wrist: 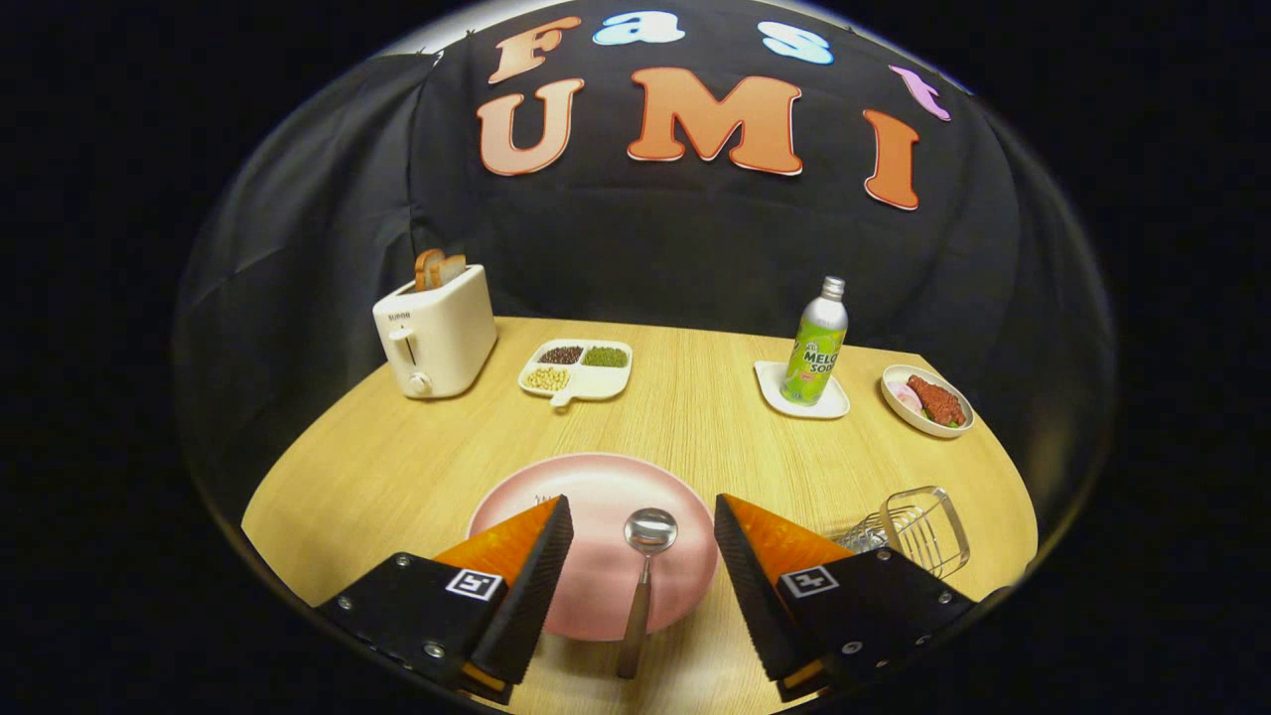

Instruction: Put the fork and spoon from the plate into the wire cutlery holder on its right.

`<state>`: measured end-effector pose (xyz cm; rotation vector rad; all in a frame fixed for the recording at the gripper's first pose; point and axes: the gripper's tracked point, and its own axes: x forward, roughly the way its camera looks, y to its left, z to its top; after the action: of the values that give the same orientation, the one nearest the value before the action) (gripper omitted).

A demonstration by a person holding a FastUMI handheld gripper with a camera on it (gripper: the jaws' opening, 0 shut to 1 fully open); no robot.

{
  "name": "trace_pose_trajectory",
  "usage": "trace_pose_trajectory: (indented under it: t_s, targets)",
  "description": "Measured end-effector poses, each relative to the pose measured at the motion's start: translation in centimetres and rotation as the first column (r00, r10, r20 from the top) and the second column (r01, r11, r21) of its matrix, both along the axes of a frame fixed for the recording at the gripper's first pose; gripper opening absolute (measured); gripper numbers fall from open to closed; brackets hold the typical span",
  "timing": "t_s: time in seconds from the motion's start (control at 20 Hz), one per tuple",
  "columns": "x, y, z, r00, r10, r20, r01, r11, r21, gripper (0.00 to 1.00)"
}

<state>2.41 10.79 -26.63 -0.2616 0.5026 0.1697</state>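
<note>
A pink plate point(596, 487) lies on the wooden table just ahead of my fingers. A metal spoon point(643, 576) rests on it with its bowl pointing away and its handle reaching over the plate's near rim, in the gap between my fingers. The tines of a fork point(544, 500) peek out from behind my left finger; the remainder of the fork is hidden. The wire cutlery holder point(918, 531) stands to the right of the plate, beside my right finger. My gripper point(643, 508) is open, hovering over the plate and holding nothing.
At the back of the table stand a cream toaster point(435, 338) with bread slices, a divided dish of beans point(576, 369), a green soda bottle point(816, 343) on a white tray, and a small bowl of food point(927, 399). Black cloth walls surround the table.
</note>
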Motion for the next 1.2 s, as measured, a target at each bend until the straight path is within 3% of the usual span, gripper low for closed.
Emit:
trace_pose_trajectory:
  t_s: [0.3, 0.55, 0.75, 0.85, 1.2]
  targets:
    - [-0.5, -1.0, -4.0, 0.996, -0.028, -0.083, 0.024, 0.999, -0.045, 0.67]
    - [-0.8, -1.7, -6.3, 0.99, -0.047, -0.132, 0.037, 0.996, -0.077, 0.42]
    - [-1.0, -1.5, -7.2, 0.986, -0.045, -0.164, 0.032, 0.996, -0.083, 0.3]
    - [-1.0, -1.5, -7.3, 0.985, -0.048, -0.165, 0.034, 0.996, -0.082, 0.25]
    - [-0.7, -1.9, -6.2, 0.987, -0.066, -0.143, 0.062, 0.997, -0.036, 0.27]
